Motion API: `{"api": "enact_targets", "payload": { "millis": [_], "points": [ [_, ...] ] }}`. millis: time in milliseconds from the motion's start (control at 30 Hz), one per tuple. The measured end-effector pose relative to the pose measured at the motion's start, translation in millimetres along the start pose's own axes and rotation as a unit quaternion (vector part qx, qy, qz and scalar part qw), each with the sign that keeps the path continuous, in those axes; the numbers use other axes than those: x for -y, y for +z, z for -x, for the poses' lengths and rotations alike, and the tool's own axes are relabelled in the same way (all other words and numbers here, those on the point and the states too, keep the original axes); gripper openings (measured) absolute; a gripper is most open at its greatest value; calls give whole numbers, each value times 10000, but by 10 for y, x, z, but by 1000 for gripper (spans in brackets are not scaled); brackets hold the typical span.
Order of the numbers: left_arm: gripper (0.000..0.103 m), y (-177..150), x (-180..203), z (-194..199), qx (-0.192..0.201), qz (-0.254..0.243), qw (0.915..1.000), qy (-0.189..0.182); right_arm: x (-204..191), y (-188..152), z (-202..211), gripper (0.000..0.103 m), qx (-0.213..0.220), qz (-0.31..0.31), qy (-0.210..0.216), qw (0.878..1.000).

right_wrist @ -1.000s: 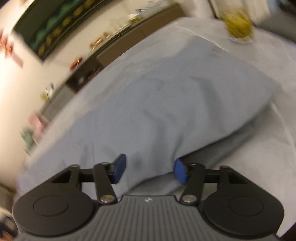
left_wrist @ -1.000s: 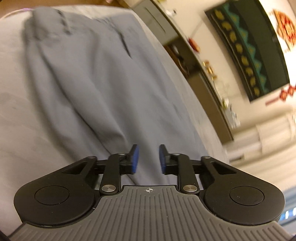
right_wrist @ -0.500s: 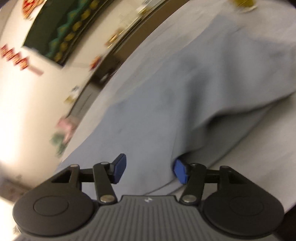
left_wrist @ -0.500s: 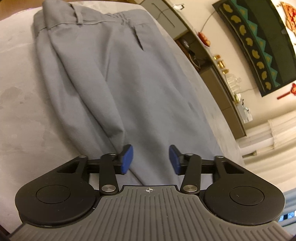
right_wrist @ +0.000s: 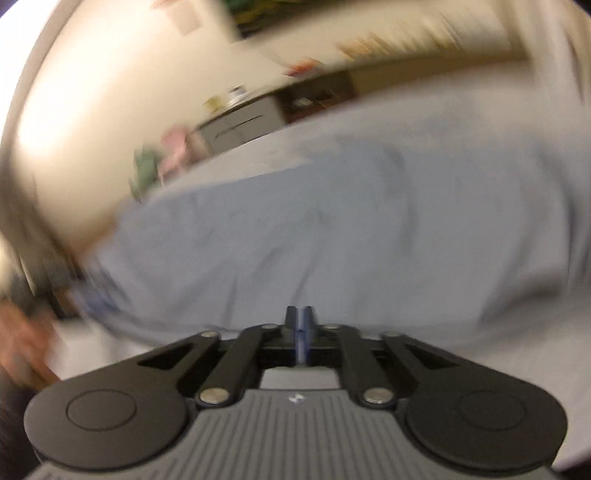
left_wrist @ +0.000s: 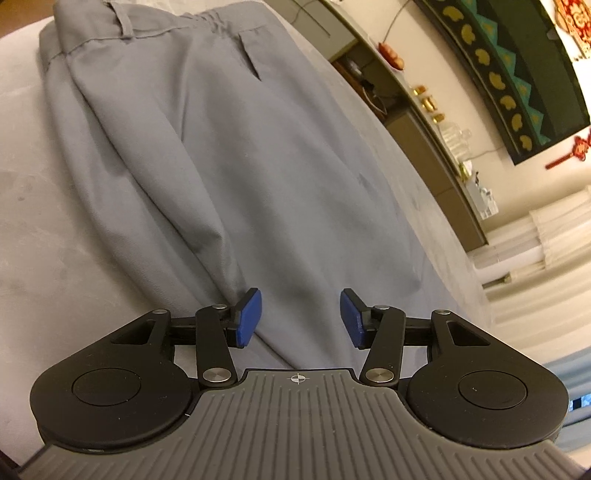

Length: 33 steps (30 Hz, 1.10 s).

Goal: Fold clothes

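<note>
On the pale grey bed cover (left_wrist: 40, 206), a pair of grey trousers (left_wrist: 229, 155) is lying stretched out, its waistband (left_wrist: 122, 33) with a belt loop at the far end and its legs running back toward the person holding the tools. One long fold is running down the near side of the cloth, and a pocket slit (left_wrist: 251, 59) is showing near the waist. The left gripper (left_wrist: 301, 317) is hovering over the lower part of the trousers with its jaws spread wide, the blue pads (left_wrist: 249, 314) standing apart and nothing sitting between them; the left pad is lying just beside the folded edge. Along the wall on the far side, a low cabinet (left_wrist: 417, 122) is standing under a dark hanging with gold and green shapes (left_wrist: 517, 70).

From the other tool the view is badly blurred. The right gripper (right_wrist: 300, 332) is showing its jaws pressed together, and I cannot tell whether any cloth is pinched between them. Grey fabric (right_wrist: 332, 240) is filling the middle of that view.
</note>
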<state>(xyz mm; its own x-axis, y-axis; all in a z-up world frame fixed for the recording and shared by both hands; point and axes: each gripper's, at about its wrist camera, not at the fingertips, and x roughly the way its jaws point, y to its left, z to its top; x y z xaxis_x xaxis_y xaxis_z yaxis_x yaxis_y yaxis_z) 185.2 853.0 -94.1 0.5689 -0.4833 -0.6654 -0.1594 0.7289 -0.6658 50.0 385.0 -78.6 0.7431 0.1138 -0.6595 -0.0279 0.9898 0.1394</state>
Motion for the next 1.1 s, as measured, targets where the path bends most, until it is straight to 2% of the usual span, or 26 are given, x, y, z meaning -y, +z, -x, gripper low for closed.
{"api": "enact_targets", "payload": {
  "millis": [33, 100, 233, 367, 500, 600, 633, 667, 733, 800, 867, 967, 1067, 1100],
  "points": [
    [43, 19, 69, -45, -36, -36, 10000, -13, -109, 9, 18, 39, 13, 293, -70, 9995],
    [45, 4, 169, -84, -99, -163, 9998, -35, -318, 11, -38, 54, 9, 823, -198, 9964],
    [45, -4, 216, -92, -108, -174, 9998, -22, -728, -3, -248, 54, -30, 1817, -442, 9824],
    [45, 41, 179, -92, -80, 12, 10000, -6, -1138, -17, -458, 54, -69, 2791, -682, 9578],
    [45, 85, 163, -106, -63, 153, 9999, -26, -1548, -31, -668, 38, -108, 3735, -914, 9231],
    [45, 113, 121, -106, -34, 296, 9996, -21, -1855, -41, -825, 2, -136, 4418, -1081, 8905],
    [45, 122, 96, -106, -13, 373, 9993, -7, -1936, -40, -836, 2, -88, 4562, -1125, 8827],
    [45, 130, 56, -102, -8, 450, 9990, -11, -1987, -24, -769, 2, 71, 4527, -1123, 8846],
    [47, 136, 1, -101, 11, 555, 9985, 27, -2063, -44, -590, 2, 312, 4391, -839, 8940],
    [51, 154, -35, -70, 67, 578, 9983, 25, -2048, -184, -543, 2, 194, 4439, -553, 8942],
    [51, 145, -58, -38, 93, 622, 9980, 21, -2030, -242, -579, 2, 145, 4382, -603, 8967],
    [54, 117, -103, 50, 194, 655, 9976, 71, -1989, -160, -460, 2, 337, 4058, -497, 9120],
    [57, 120, -170, 143, 379, 667, 9967, 268, -2004, -79, -309, 4, 685, 4125, -364, 9076],
    [55, 124, -197, 159, 408, 724, 9962, 279, -2037, -109, -382, 9, 620, 4377, -450, 8959]
  ]
}}
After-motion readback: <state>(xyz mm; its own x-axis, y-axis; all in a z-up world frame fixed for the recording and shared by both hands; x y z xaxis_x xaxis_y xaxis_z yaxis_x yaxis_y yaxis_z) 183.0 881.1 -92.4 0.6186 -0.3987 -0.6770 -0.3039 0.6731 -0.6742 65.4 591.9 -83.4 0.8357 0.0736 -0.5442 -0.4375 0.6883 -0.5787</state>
